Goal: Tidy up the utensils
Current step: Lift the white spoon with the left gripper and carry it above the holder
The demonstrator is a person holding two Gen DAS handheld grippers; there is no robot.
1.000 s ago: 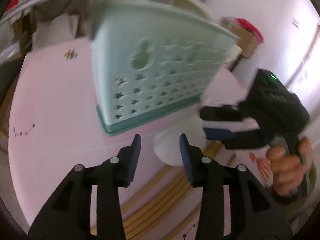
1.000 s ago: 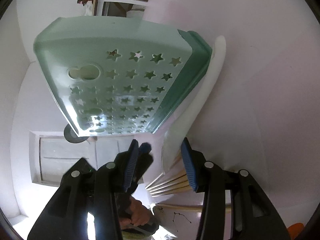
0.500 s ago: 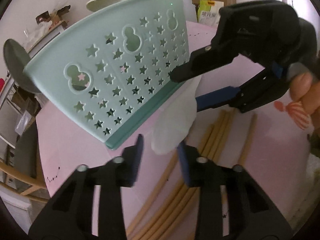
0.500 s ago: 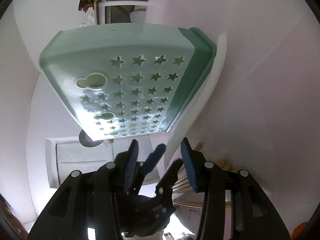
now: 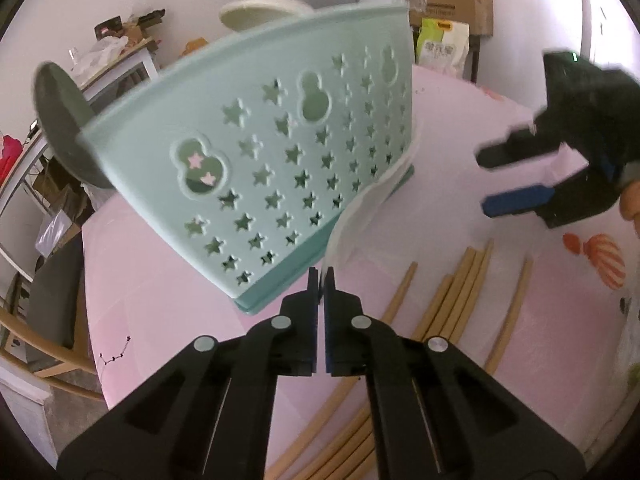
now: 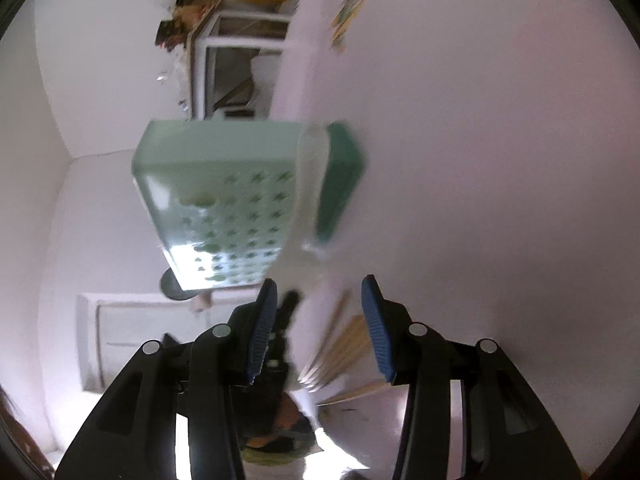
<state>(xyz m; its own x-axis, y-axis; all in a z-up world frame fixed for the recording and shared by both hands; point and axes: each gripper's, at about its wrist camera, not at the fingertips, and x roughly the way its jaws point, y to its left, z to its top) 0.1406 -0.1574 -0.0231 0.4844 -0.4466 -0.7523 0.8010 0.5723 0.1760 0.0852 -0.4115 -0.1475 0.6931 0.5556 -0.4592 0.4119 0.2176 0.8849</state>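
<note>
A mint-green utensil basket (image 5: 280,152) with star cut-outs stands on the pink table (image 5: 160,300). A white spoon (image 5: 360,208) leans along its right side, raised edge-on. My left gripper (image 5: 321,276) is shut on the spoon's near end. Several wooden chopsticks (image 5: 452,300) lie on the table to the right. My right gripper (image 6: 316,312) is open and empty, back from the basket (image 6: 224,204); it also shows in the left wrist view (image 5: 516,180) at the right. The right wrist view is blurred.
A dark round chair back (image 5: 60,120) stands behind the basket at the left. Shelves and cardboard boxes (image 5: 452,4) line the far wall. The table's left edge (image 5: 86,320) is close.
My left gripper closed on the white spoon's near end and lifted it on edge. My right gripper pulled back from the basket and spoon, still open.
</note>
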